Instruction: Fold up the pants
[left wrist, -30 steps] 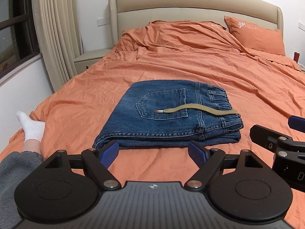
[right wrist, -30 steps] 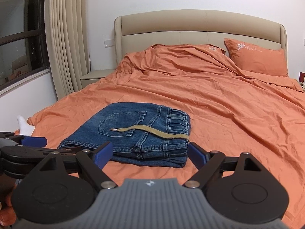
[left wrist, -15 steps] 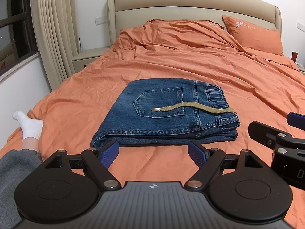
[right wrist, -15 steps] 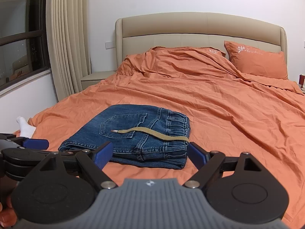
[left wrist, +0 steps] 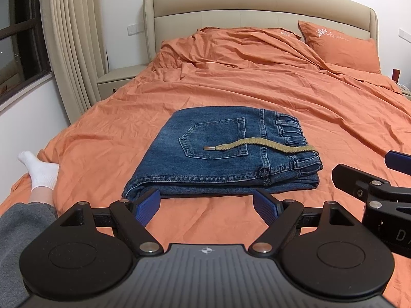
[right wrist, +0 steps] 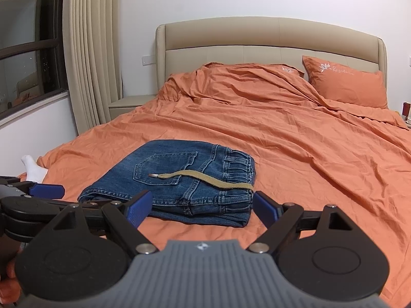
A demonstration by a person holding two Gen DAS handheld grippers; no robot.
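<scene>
The blue denim pants lie folded in a compact rectangle on the orange bed sheet, back pocket up, with a tan drawstring across the top. They also show in the right wrist view. My left gripper is open and empty, held just short of the pants' near edge. My right gripper is open and empty, also short of the near edge, to the right of the left one; it shows at the right edge of the left wrist view.
An orange pillow and a bunched duvet lie by the beige headboard. A nightstand and curtain stand at left. A person's white-socked foot rests at the bed's left corner.
Both grippers have drawn back and risen a little from the folded pants, staying open. The pants have not moved.
</scene>
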